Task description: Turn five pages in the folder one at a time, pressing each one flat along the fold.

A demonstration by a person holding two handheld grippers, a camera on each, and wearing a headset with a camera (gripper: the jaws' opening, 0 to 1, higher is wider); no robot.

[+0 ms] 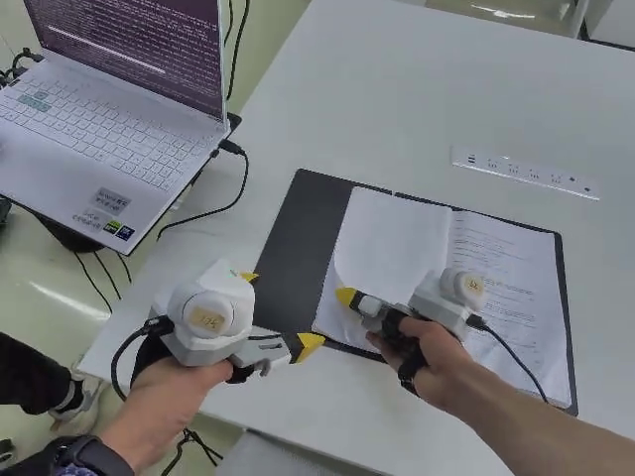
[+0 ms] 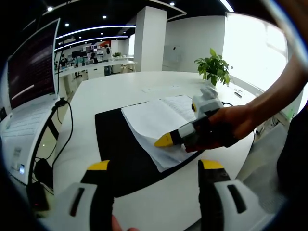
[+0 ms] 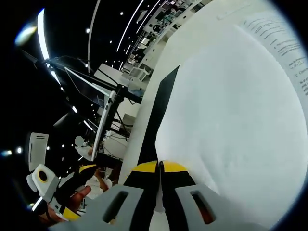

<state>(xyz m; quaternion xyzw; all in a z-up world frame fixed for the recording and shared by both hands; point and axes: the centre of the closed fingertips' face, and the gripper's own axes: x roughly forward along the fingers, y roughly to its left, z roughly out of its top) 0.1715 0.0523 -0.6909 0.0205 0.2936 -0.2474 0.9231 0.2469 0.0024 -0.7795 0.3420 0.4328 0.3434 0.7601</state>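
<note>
Fingers of right gripper: pressed together at lower left corner of a loose, bowed page; sheet caught between them or merely touched, cannot tell. Left gripper: fingers spread, holding nothing, hovering at near edge of worktop, just beside folder. Folder: lying open and flat, black inner cover bare at left, printed sheet at right. Page judged thin, light, floppy, easily creased; best pinched lightly at free outer corner, then smoothed toward fold.

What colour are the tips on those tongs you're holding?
Yellow tips on the left tongs and right tongs, clearest in the left gripper view.
</note>
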